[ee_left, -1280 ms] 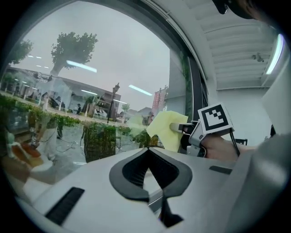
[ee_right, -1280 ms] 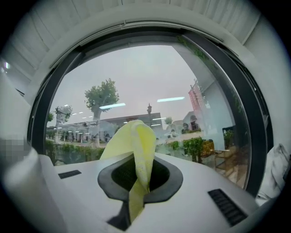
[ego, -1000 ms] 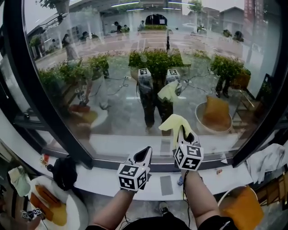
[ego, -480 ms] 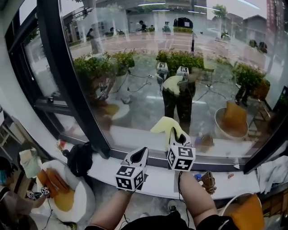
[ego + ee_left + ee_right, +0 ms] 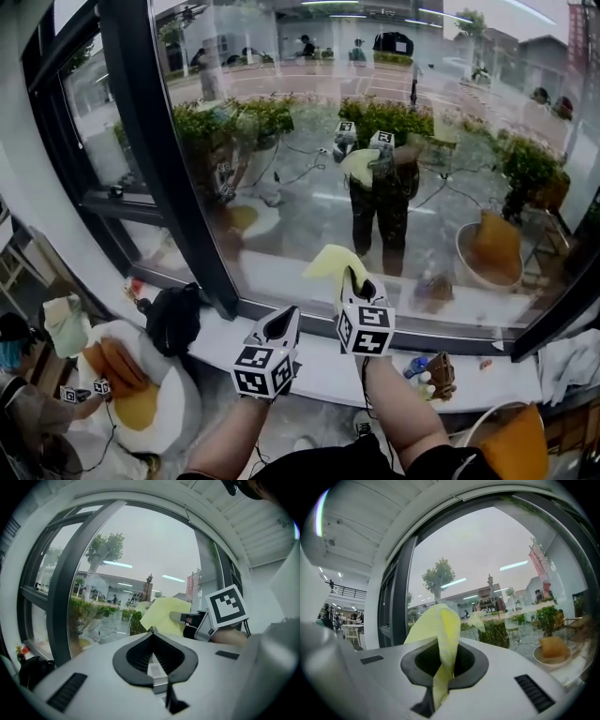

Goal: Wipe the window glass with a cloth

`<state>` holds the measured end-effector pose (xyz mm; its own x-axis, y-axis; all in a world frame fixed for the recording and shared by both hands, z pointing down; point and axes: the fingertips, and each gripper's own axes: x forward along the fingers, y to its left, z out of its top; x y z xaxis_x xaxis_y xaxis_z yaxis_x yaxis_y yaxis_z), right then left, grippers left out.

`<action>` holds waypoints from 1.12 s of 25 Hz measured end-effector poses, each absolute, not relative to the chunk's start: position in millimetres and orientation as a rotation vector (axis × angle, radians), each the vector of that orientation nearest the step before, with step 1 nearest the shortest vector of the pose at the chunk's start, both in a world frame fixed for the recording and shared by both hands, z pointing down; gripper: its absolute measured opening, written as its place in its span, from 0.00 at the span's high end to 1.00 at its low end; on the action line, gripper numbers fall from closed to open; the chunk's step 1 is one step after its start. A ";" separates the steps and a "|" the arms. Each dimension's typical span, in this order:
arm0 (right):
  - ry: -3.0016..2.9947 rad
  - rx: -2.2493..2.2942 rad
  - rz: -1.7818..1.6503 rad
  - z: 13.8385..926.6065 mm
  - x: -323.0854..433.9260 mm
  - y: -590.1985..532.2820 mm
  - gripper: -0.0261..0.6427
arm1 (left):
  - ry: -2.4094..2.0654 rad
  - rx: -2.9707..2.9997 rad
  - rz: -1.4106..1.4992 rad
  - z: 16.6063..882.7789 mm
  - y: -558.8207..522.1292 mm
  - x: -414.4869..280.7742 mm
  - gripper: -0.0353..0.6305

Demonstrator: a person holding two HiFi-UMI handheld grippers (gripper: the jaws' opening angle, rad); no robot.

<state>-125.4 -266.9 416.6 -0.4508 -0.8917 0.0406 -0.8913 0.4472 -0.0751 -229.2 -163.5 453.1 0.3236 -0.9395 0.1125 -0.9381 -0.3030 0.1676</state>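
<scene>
We've got the big window glass (image 5: 403, 178) filling the view, full of reflections and the planters outside. The black frame post (image 5: 155, 159) cuts down its left side. Below runs the white sill (image 5: 314, 370), with a dark bag (image 5: 173, 319) sitting at the foot of the post.

Now the yellow cloth (image 5: 328, 264): it's up in front of the low part of the pane, just above the sill, clamped in the right gripper (image 5: 352, 281). That gripper's own view shows a fold running down between the closed jaws and the rest flopping over the top. We can't say from here whether the cloth actually touches the glass.

The left gripper (image 5: 289, 317) hangs beside and a little lower, jaws pressed together on nothing.

Where are we in the job? We'd call it barely begun: no wiped patch or streak shows anywhere, and the whole tall pane above looks yet to be covered.
</scene>
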 end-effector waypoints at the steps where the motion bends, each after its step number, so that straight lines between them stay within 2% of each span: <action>1: 2.670 -1.642 -0.135 417.7 -128.4 -266.8 0.91 | -1.720 2.380 -0.011 454.3 -163.0 -232.2 0.94; 28: 2.670 -1.701 -0.167 443.0 -183.9 -364.5 0.91 | -1.779 2.299 0.028 492.0 -205.8 -273.9 0.94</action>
<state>-183.9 -364.5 443.0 -0.4241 -0.9020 0.0810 -0.9050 0.4190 -0.0733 -273.9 -205.8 492.0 0.2610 -0.9524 0.1572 -0.9569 -0.2338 0.1725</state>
